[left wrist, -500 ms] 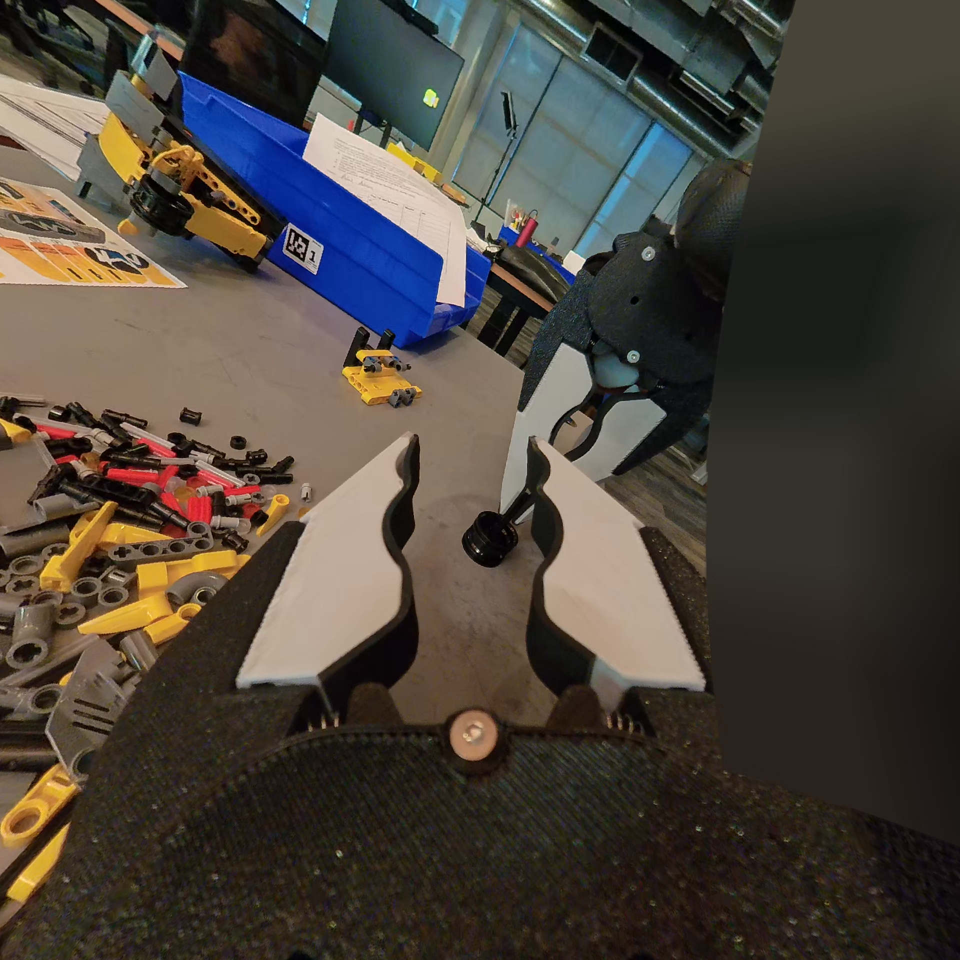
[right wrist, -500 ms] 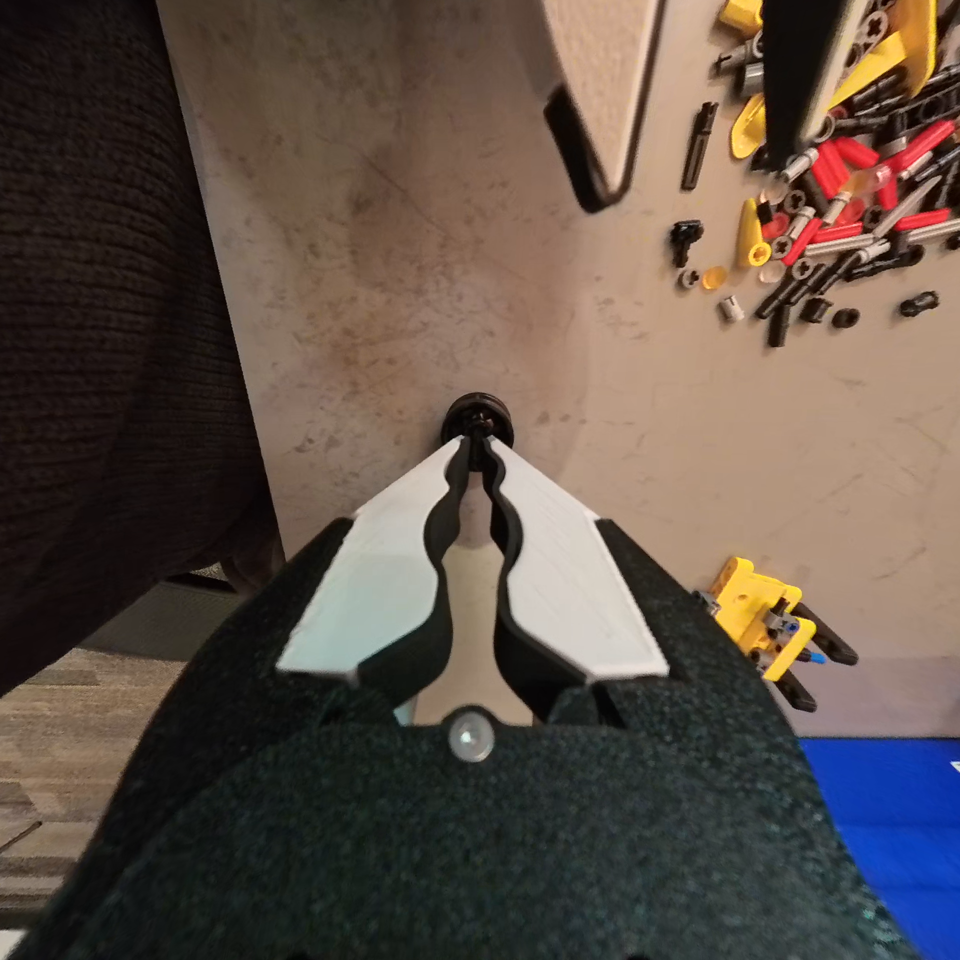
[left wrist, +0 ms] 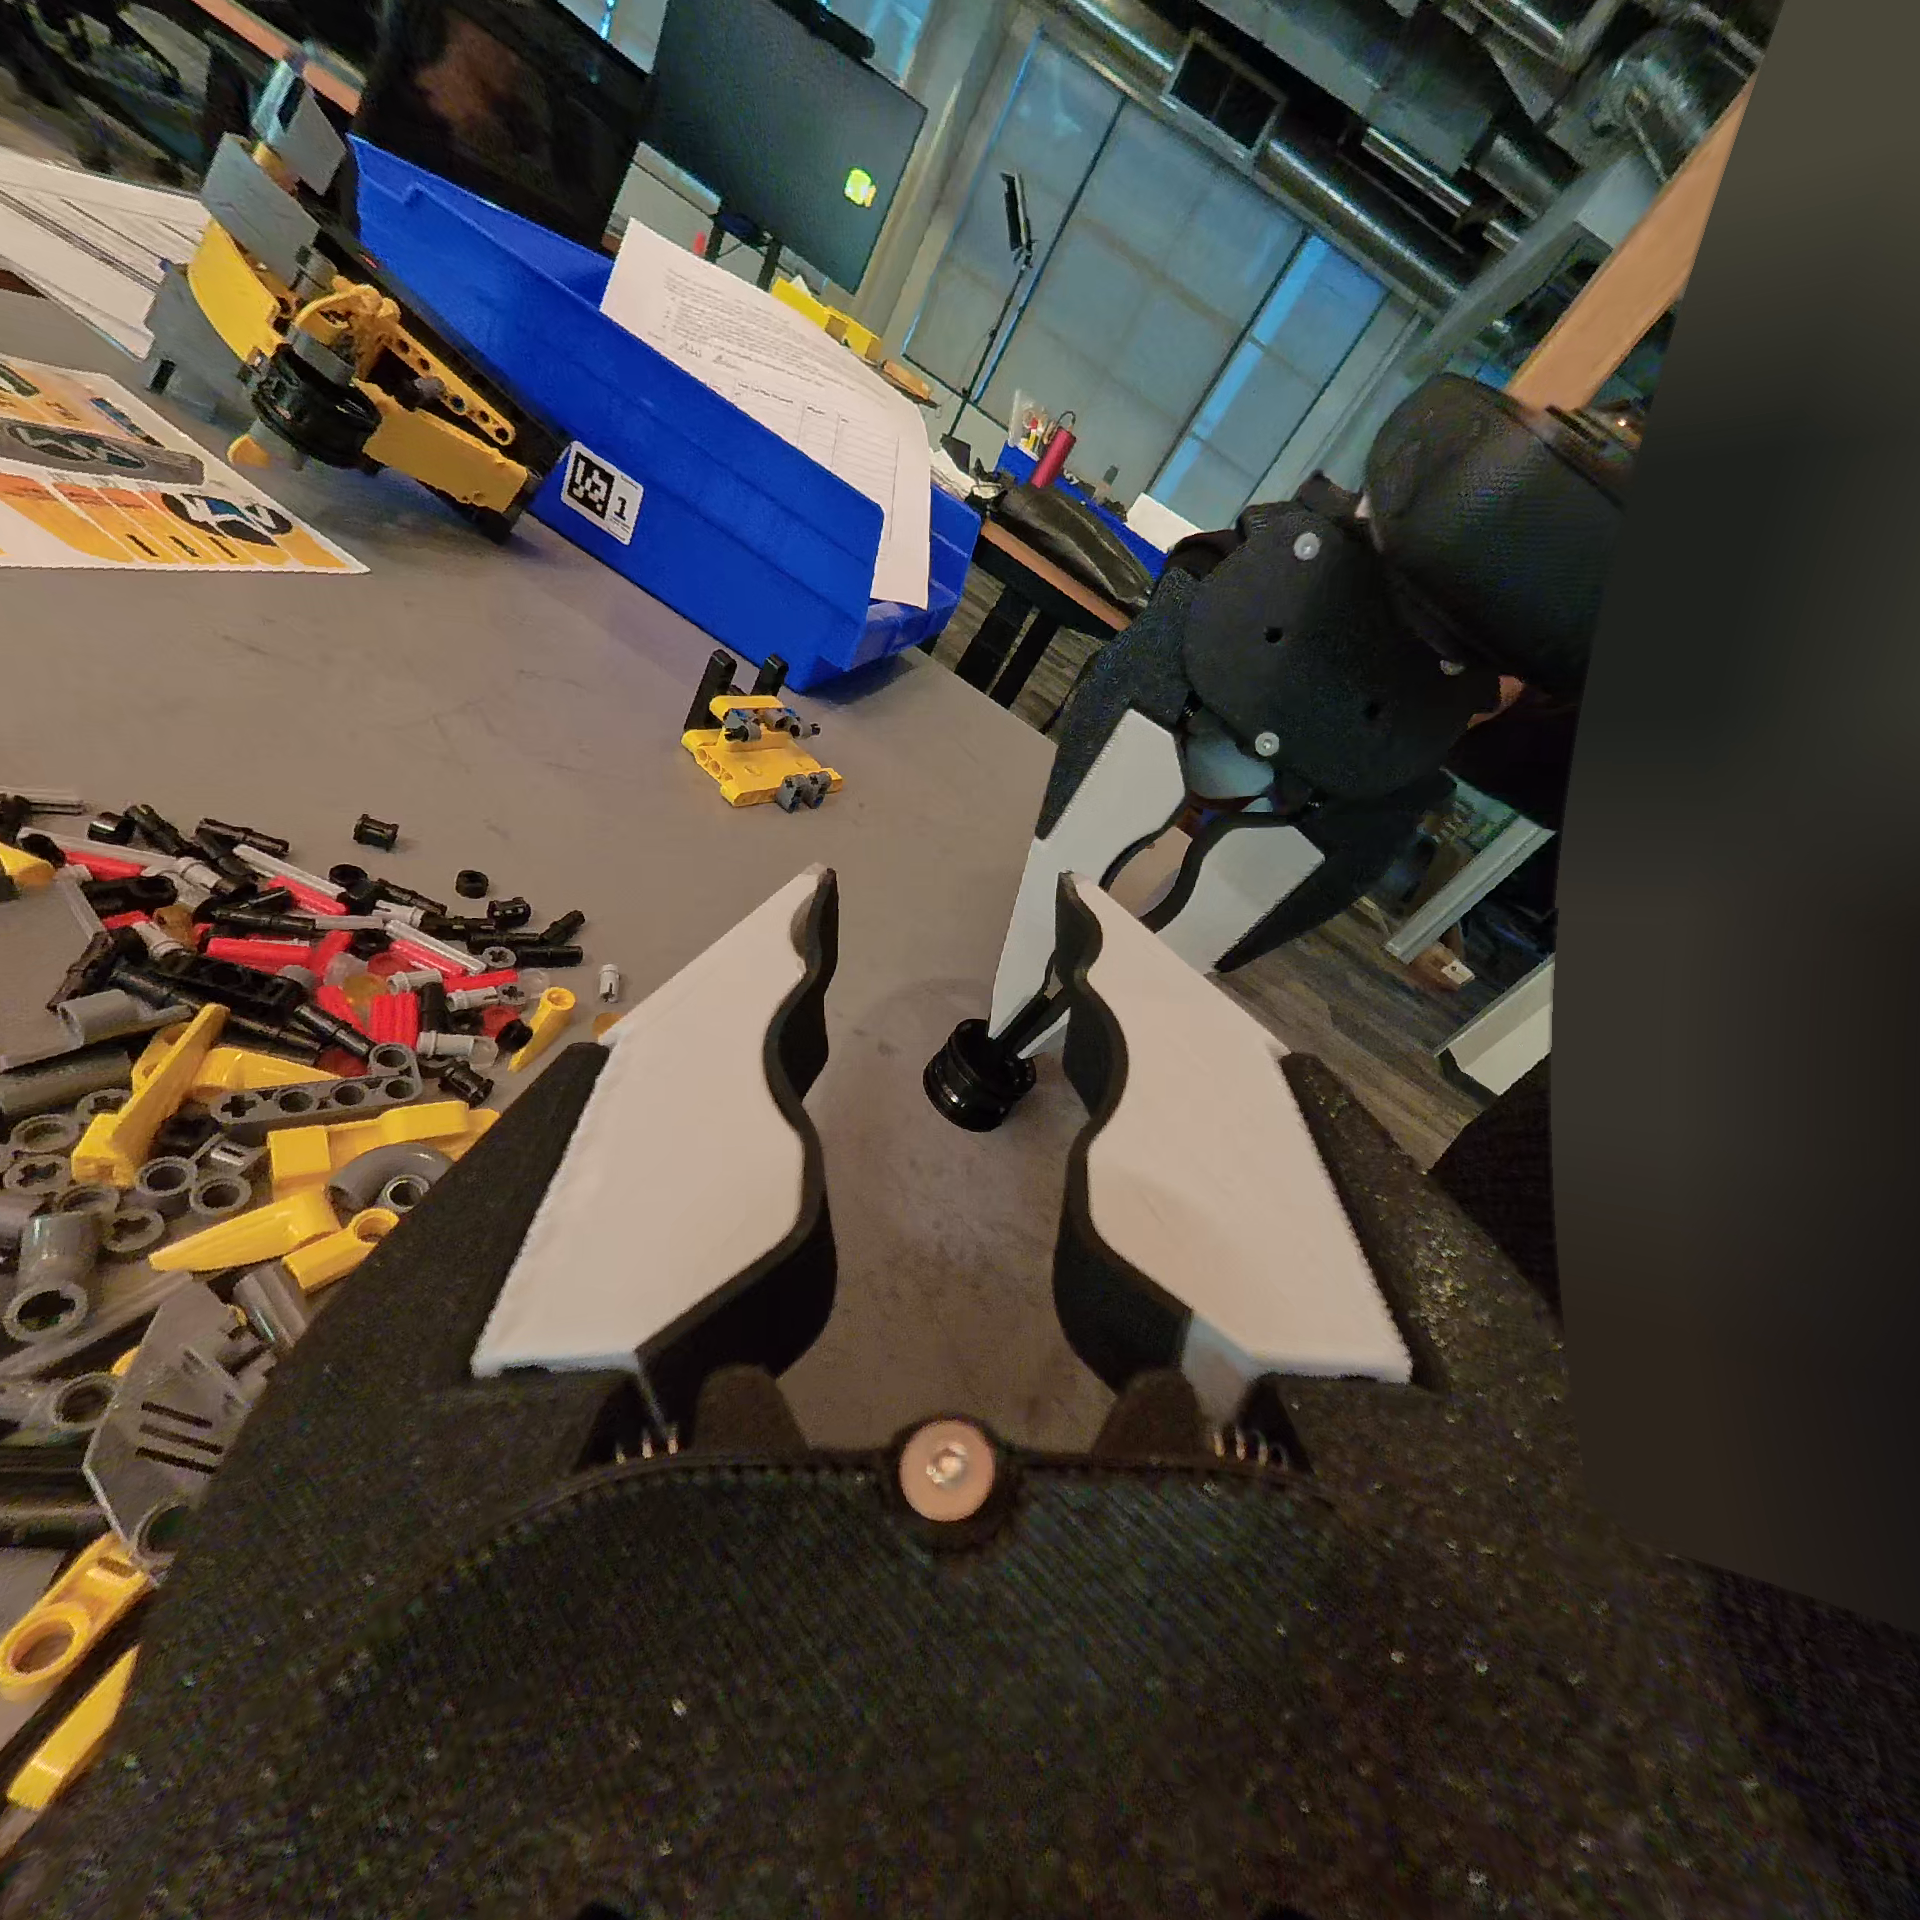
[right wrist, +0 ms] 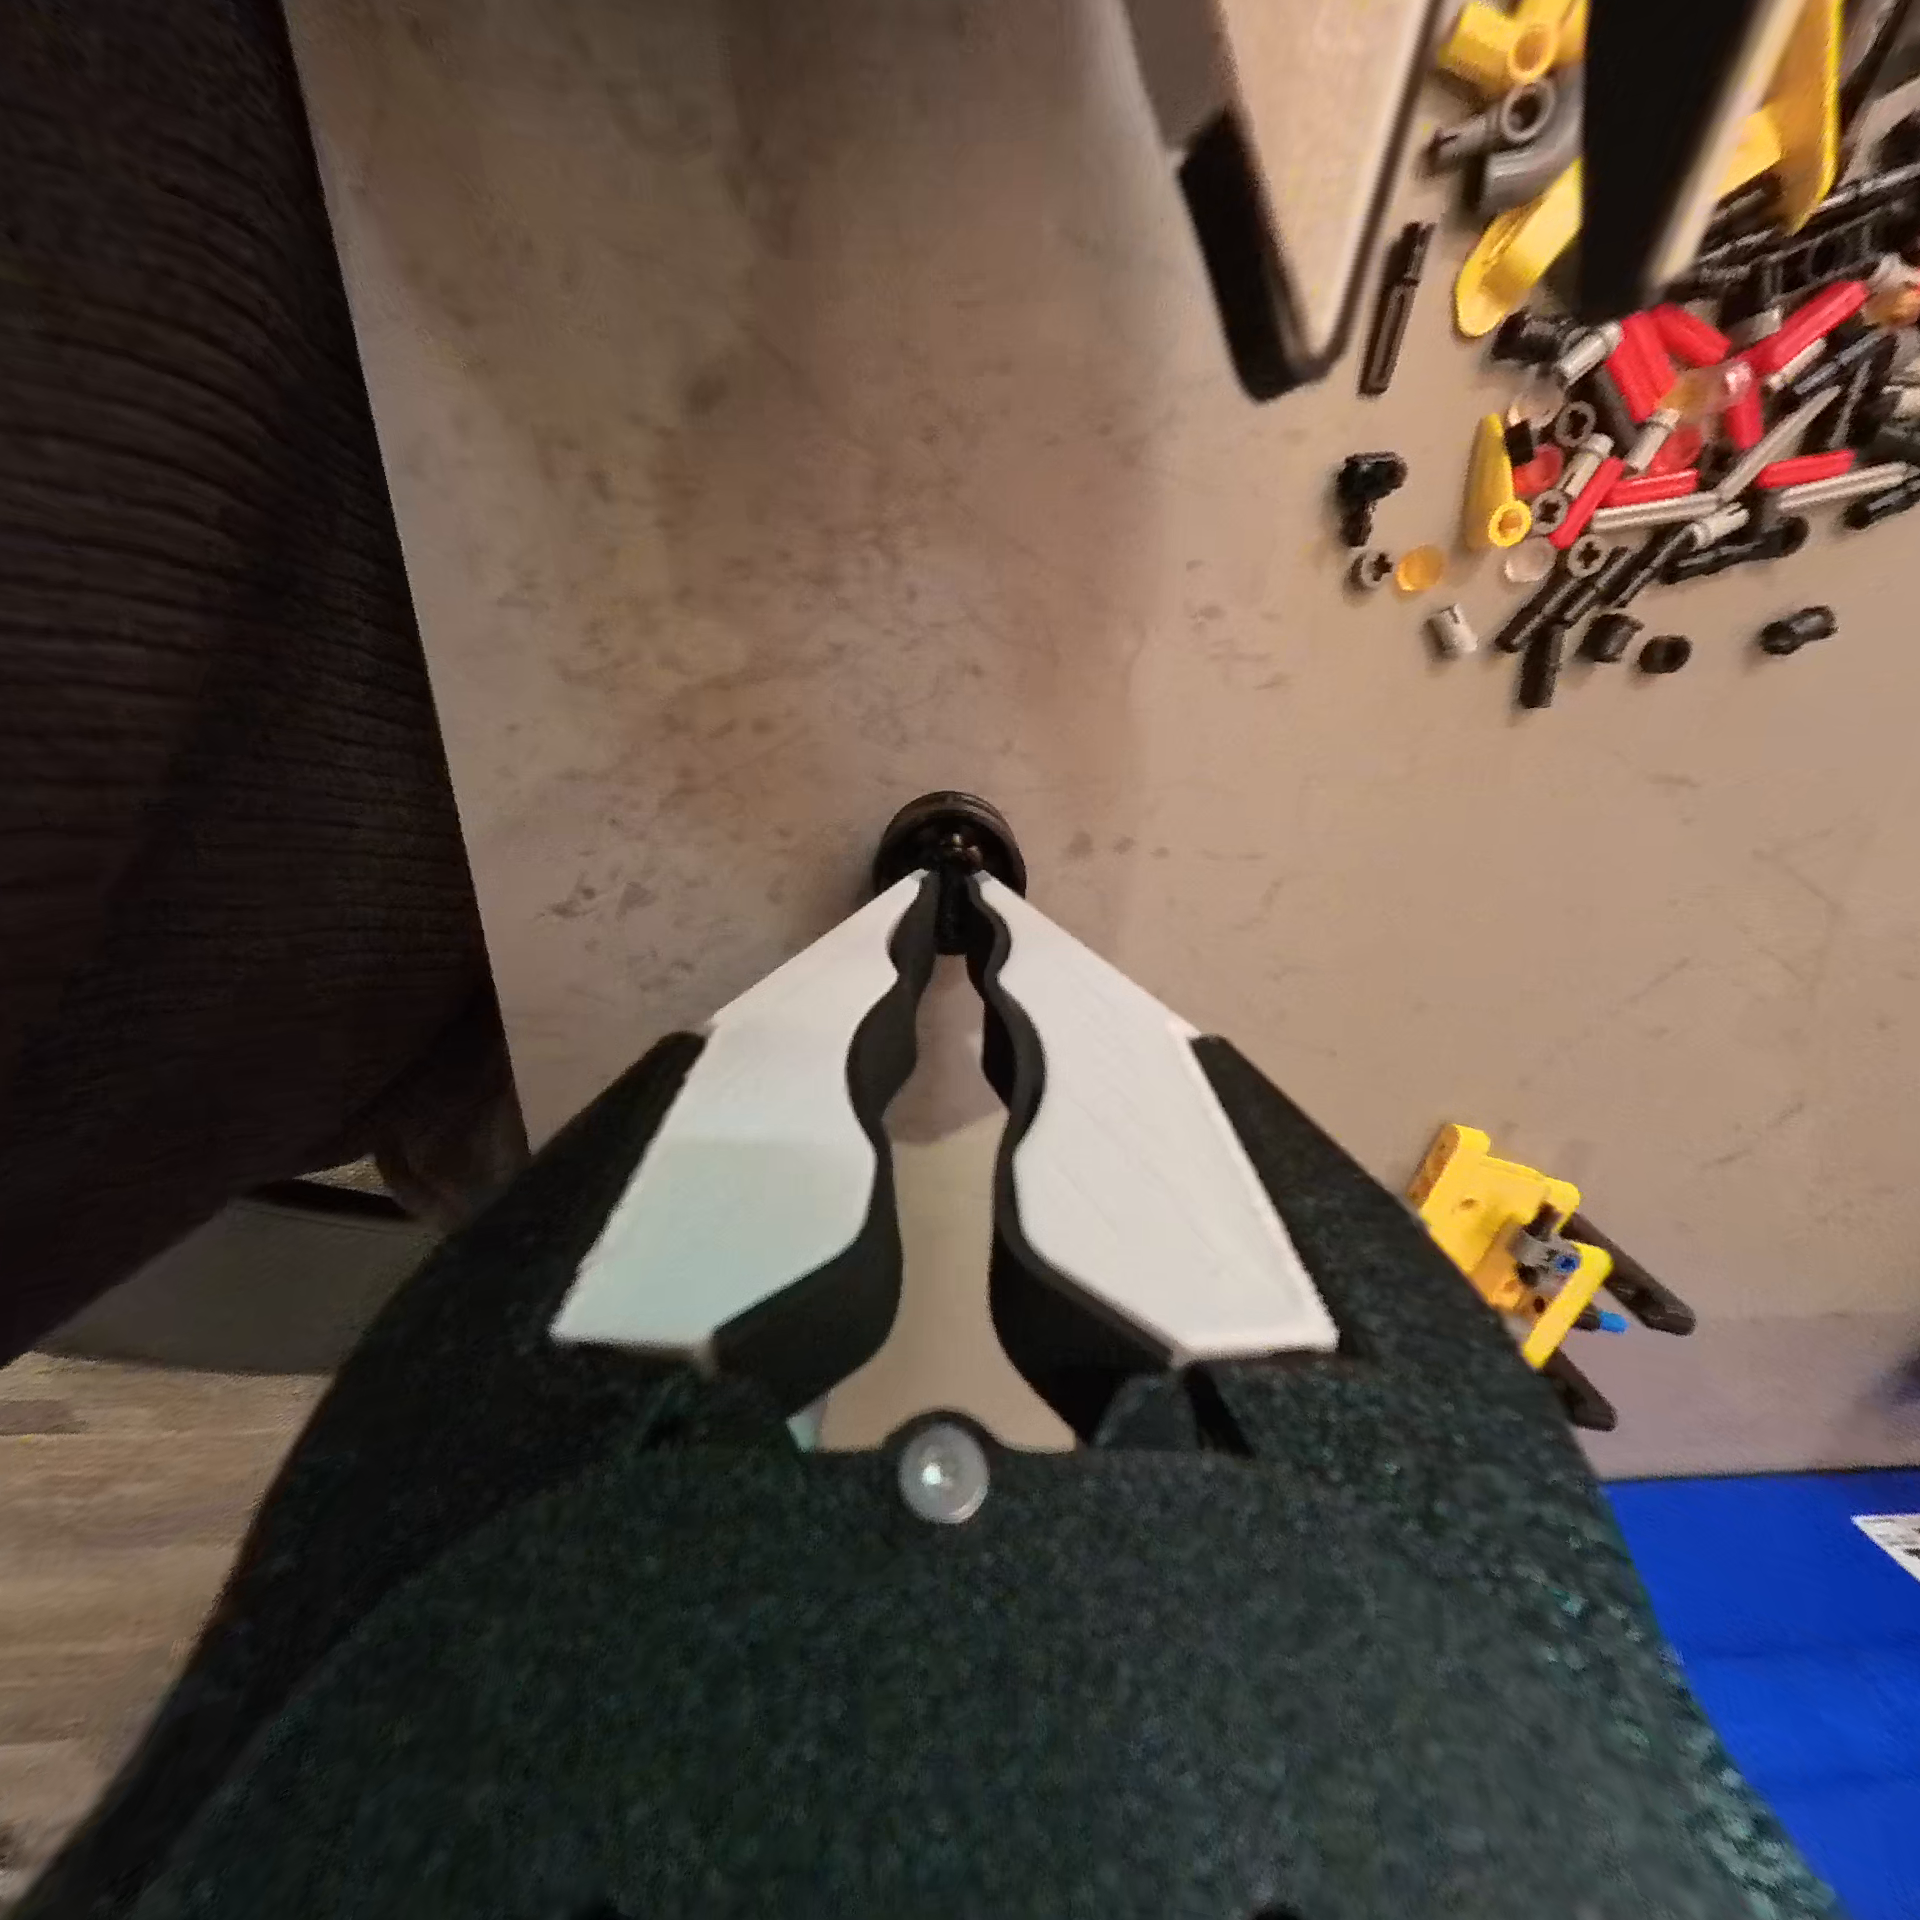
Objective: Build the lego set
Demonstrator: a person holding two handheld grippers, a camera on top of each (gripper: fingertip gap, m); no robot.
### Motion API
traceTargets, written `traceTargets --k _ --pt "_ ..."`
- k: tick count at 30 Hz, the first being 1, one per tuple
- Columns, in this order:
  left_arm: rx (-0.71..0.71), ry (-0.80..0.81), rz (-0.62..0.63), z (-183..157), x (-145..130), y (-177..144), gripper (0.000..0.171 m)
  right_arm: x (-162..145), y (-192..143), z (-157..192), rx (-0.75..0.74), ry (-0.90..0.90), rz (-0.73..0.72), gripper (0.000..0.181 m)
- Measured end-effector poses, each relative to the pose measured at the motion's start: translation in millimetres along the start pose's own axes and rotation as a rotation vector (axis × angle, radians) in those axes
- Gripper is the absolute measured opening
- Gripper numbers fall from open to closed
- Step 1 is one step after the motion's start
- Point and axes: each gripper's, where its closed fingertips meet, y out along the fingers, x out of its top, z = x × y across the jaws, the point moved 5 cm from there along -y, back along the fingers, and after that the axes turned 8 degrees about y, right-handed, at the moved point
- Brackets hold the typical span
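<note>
My right gripper [right wrist: 948, 883] is shut on a thin black axle with a small black wheel [right wrist: 951, 831] on its end. The wheel sits at the grey table [right wrist: 831, 468], near the table's edge. In the left wrist view the same wheel [left wrist: 977, 1075] lies just ahead of my left gripper [left wrist: 945, 883], close to its right finger. The left gripper is open and empty, low over the table. The right gripper [left wrist: 1023, 1023] comes down onto the wheel from the far right. The left gripper's fingers [right wrist: 1273, 260] show at the top of the right wrist view.
A pile of loose black, red, yellow and grey building parts [left wrist: 260, 1039] lies left of the left gripper. A small yellow assembly [left wrist: 753, 758] sits farther off. Behind are a blue bin [left wrist: 675, 468], a yellow model [left wrist: 364, 405] and a printed sheet [left wrist: 125, 488]. A dark sleeve [right wrist: 156, 623] is nearby. Across from one pair of fingers to the other is roughly 10 cm. The small yellow assembly [left wrist: 753, 758] lies around 15 cm away from my right fingertips. The right camera catches it too, in the right wrist view [right wrist: 1487, 1223].
Almost nothing. In the right wrist view the left gripper's fingers sit slightly farther right. The right gripper holds the wheel piece in the same spot.
</note>
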Motion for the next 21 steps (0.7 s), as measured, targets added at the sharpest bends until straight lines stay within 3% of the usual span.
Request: traceTargets --k 3,5,11,15,21 --pt "-0.004 0.001 -0.004 -0.3 0.3 -0.3 0.044 -1.0 -2.5 -2.1 -0.004 0.007 -0.064 0.004" --pt "-0.007 0.001 -0.019 -0.2 1.6 -1.5 0.052 2.4 -11.4 -9.1 -0.030 0.028 -0.180 0.004" --pt "0.006 -0.040 -0.024 5.9 1.9 -0.6 0.065 19.9 -42.4 -46.6 -0.327 -0.018 -0.598 0.004" --pt "0.084 -0.077 -0.027 19.2 4.3 -1.0 0.051 41.3 -37.0 -48.0 -0.332 -0.060 -0.871 0.004" --pt "0.161 -0.128 -0.024 35.7 3.7 -0.7 0.041 52.6 -27.0 -56.5 -0.322 -0.072 -1.042 0.004"
